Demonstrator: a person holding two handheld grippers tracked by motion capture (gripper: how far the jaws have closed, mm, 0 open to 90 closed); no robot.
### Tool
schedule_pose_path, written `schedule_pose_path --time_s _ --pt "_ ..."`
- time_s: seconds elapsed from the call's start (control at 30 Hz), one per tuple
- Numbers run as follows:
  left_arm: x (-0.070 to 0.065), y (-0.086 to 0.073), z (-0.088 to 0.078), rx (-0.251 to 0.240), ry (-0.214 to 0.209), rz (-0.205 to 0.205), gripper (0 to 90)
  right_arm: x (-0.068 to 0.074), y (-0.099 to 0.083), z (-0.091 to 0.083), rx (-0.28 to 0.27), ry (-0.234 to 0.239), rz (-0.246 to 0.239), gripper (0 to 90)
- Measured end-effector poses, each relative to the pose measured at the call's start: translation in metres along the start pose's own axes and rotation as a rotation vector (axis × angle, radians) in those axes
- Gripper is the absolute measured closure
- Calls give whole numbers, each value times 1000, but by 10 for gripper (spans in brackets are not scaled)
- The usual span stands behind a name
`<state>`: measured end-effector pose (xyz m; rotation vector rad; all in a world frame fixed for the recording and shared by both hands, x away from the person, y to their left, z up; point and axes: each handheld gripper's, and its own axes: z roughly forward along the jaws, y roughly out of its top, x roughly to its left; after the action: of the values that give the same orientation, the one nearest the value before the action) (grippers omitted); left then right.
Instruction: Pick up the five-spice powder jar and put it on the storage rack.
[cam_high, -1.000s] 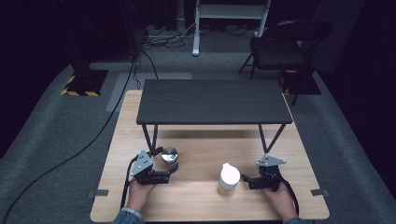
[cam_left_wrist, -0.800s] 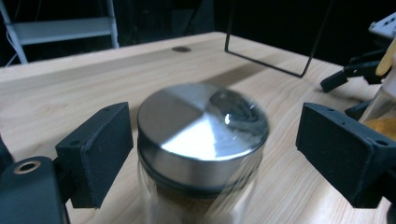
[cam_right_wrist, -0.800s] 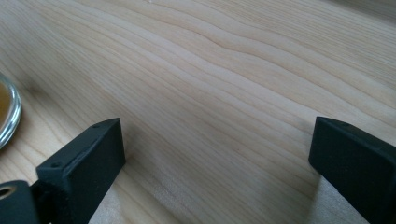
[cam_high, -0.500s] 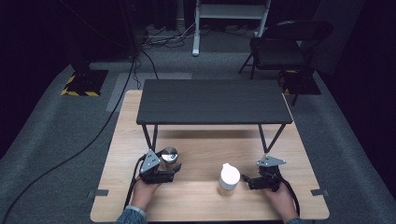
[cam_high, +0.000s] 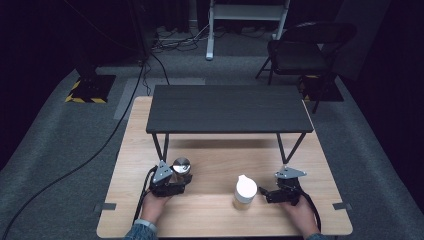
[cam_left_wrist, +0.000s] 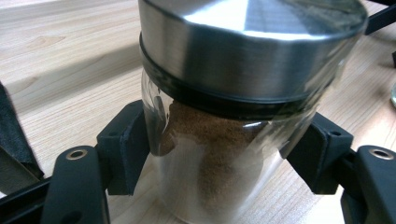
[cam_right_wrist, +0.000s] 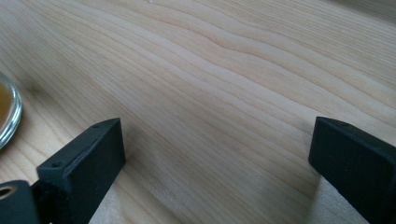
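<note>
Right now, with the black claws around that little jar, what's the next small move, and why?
Probably lift it gently. The left gripper has just closed its jaws on the glass jar below its steel lid; the pads touch both sides. The right gripper is open over bare table.

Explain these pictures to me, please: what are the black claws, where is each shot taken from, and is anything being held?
A person sits at a wooden table and holds a two-jaw tool in each hand. The high view looks down from above; the two close-ups come from cameras riding on the tools. The left gripper has just been closing on a glass jar with a steel lid and brown powder inside; its pads now press the glass on both sides. The right gripper rests open over bare wood, beside a white bottle that it does not touch. A low black shelf stands further back.
</note>
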<state>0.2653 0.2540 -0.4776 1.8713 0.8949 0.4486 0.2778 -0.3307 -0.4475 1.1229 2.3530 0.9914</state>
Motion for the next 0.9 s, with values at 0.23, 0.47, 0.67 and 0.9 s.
schedule_pose_path --time_s 0.23,0.47,0.67,0.9 --pt "-1 1 0 8 4 -4 290 0 0 0 0 0 0 33" --pt "-2 2 1 15 7 -1 292 0 0 0 0 0 0 33" --pt "-3 1 1 4 15 3 297 0 0 0 0 0 0 33" --pt "-11 16 -3 -21 10 11 307 -1 1 1 0 2 -2 33"
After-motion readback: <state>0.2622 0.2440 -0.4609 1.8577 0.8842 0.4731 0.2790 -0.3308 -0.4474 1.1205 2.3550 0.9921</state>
